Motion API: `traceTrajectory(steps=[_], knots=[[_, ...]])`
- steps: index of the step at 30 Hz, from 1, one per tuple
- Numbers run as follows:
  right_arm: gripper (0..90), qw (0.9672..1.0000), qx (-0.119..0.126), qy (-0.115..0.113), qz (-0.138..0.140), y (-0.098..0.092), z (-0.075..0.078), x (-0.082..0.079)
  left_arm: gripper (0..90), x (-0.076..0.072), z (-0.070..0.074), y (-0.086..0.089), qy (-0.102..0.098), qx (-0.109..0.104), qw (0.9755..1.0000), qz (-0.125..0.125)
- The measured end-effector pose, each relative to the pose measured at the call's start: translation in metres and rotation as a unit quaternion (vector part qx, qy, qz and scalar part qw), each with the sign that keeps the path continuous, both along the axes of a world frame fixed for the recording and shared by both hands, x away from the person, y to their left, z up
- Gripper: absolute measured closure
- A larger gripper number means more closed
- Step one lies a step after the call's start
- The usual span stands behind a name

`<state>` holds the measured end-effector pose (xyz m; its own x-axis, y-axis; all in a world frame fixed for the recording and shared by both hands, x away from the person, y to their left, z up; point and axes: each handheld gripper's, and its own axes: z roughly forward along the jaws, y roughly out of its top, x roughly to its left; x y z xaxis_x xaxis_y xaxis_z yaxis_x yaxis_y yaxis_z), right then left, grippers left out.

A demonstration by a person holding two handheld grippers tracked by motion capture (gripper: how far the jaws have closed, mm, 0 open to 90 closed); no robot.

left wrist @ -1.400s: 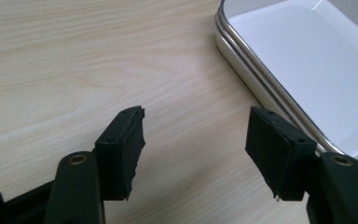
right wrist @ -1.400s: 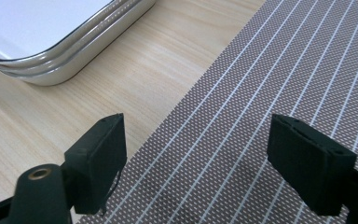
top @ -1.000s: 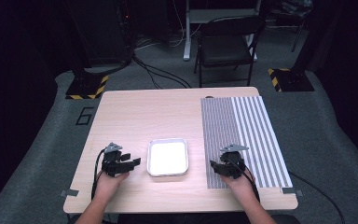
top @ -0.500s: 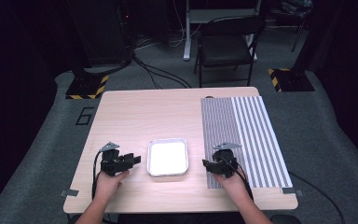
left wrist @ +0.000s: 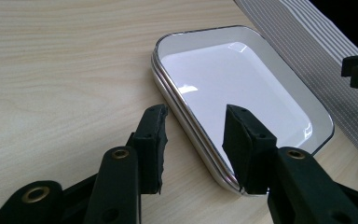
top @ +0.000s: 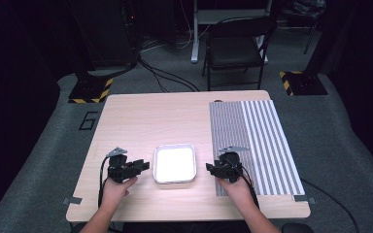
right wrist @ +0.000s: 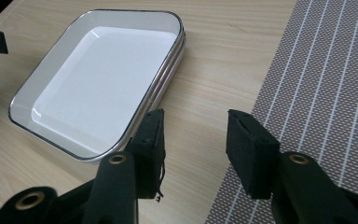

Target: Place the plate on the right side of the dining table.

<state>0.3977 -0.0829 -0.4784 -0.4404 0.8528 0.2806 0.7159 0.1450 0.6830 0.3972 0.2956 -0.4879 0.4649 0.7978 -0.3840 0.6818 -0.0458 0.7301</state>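
Note:
A white rectangular tray (top: pixel 175 162) with a thin metal rim lies near the table's front edge, and nothing is in it. My left gripper (top: pixel 143 166) is at its left side, pointing right. In the left gripper view the tray (left wrist: pixel 233 74) has its near rim between the jaws of the left gripper (left wrist: pixel 196 135), one jaw over the tray and one over the wood. The pads stand off the rim, and these jaws have just been closing. My right gripper (top: pixel 210 168) points left at the tray's right side. Its jaws have also been closing, and the right gripper (right wrist: pixel 198 140) has bare wood between them, beside the tray (right wrist: pixel 102 79).
A grey striped mat (top: pixel 257 141) covers the right part of the wooden table (top: pixel 150 116), and my right hand rests on its near left corner. A black chair (top: pixel 235 48) stands behind the table. Cables trail across the floor.
My right gripper has moved left toward the tray. The left gripper has stayed put, and its jaws stand narrower than before.

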Motion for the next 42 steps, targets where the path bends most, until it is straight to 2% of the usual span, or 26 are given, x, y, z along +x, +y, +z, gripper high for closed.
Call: traceTrajectory(steps=[9, 11, 16, 18, 22, 23, 32, 42], knots=[[62.6, 0.9995, 0.022, 0.02, 0.002, 0.009, 0.0, 0.003, 63.8, -0.001, -0.002, -0.001, 0.013, -0.022, 0.9997, 0.001], [62.6, 0.9994, 0.028, 0.018, 0.004, 0.011, 0.0, 0.004, 64.4, -0.001, -0.003, -0.001, 0.013, -0.019, 0.9997, 0.001], [62.9, 0.998, 0.052, 0.036, -0.007, 0.017, -0.001, 0.004, 65.3, -0.002, -0.006, -0.006, 0.017, -0.014, 0.9997, 0.001], [63.0, 0.9981, 0.051, 0.034, -0.008, 0.019, -0.002, 0.005, 65.3, -0.002, -0.007, -0.008, 0.018, -0.014, 0.9997, 0.0], [63.3, 0.9968, 0.059, 0.053, -0.007, 0.022, -0.003, 0.006, 65.7, -0.001, -0.009, -0.009, 0.023, -0.012, 0.9997, -0.002], [63.7, 0.9972, 0.057, 0.047, -0.005, 0.023, -0.004, 0.007, 66.0, -0.001, -0.01, -0.009, 0.023, -0.013, 0.9996, -0.002], [64.4, 0.9967, 0.06, 0.054, 0.001, 0.031, -0.007, 0.009, 68.7, 0.001, -0.012, -0.009, 0.033, -0.019, 0.9992, -0.01], [67.1, 0.9933, 0.082, 0.082, -0.001, 0.034, -0.009, 0.012, 70.3, 0.002, -0.014, -0.01, 0.036, -0.022, 0.999, -0.014]])
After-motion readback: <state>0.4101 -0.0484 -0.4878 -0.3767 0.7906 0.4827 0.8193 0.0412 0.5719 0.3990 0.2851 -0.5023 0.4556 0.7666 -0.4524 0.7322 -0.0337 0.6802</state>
